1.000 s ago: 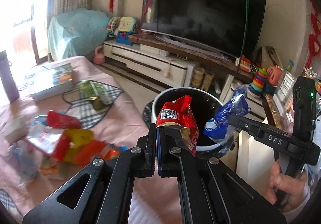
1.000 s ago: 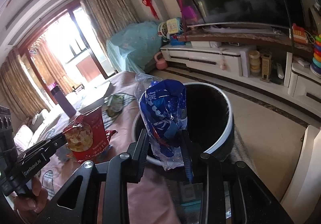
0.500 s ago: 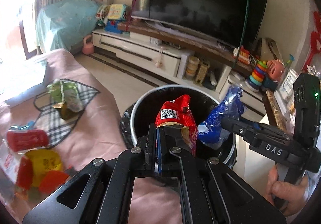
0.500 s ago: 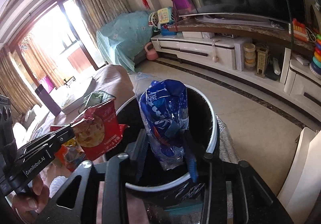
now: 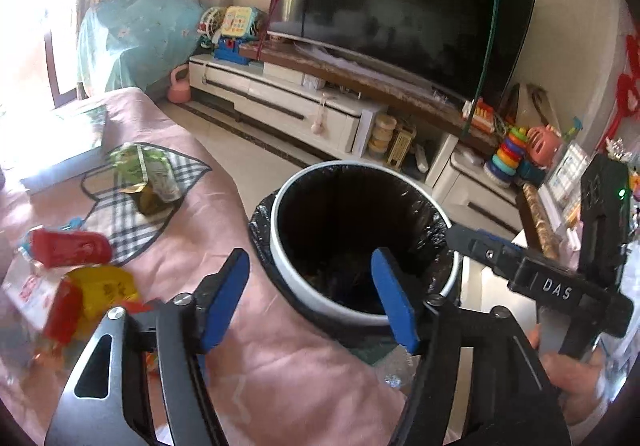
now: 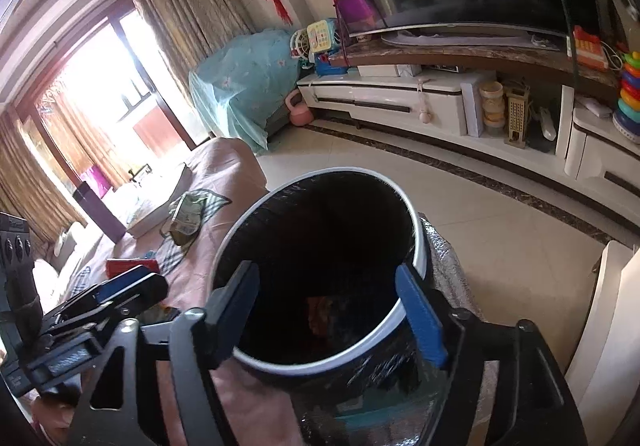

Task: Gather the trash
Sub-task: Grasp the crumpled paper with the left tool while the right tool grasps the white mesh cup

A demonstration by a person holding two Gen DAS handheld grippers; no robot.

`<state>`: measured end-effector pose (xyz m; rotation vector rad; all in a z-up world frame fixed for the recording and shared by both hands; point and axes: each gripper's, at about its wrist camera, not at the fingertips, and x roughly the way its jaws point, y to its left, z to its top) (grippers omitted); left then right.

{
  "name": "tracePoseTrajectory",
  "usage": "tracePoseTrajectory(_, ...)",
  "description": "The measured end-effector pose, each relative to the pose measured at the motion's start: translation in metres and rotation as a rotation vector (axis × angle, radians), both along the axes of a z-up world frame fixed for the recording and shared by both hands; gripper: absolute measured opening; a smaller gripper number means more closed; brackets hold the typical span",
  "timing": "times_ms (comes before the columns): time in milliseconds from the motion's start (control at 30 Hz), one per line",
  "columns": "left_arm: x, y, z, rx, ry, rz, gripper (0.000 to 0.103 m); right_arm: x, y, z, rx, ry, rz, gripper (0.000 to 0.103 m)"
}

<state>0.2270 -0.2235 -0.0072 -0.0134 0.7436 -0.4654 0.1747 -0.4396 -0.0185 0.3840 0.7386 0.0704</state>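
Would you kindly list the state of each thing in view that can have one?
Left gripper: jaws opening, nothing between them, over the bin.
Right gripper: jaws opening, nothing between them, over the bin.
Trash bin: lidless, upright, black liner in, wrappers at the bottom.
Television: screen dark.
Green snack packet: lying on the pink cloth.
Red wrapper: lying on the cloth.
Yellow wrapper: lying on the cloth.

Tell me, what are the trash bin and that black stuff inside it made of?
The trash bin looks like smooth white plastic: its rim is even and a bit glossy, though coated metal is possible. The black liner seems to be thin plastic film: it wrinkles, folds over the rim and shines in streaks.
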Motion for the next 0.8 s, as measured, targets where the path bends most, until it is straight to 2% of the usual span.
tracePoseTrajectory(67,-0.012,0.010,0.005,-0.008,-0.013,0.008,0.069,-0.009,0.007,0.002,0.014,-0.014,0.002,0.086)
tracePoseTrajectory(267,-0.043,0.048,0.005,-0.003,-0.050,0.057,0.072,-0.033,0.035,0.005,0.046,-0.043,0.025,0.088)
tracePoseTrajectory(567,-0.075,0.112,-0.014,0.004,-0.015,0.152,0.072,-0.060,0.089,-0.001,0.062,-0.035,0.087,0.092)
tracePoseTrajectory(800,-0.095,0.166,-0.027,-0.003,0.005,0.240,0.073,-0.079,0.139,-0.003,-0.011,-0.053,0.154,0.094)
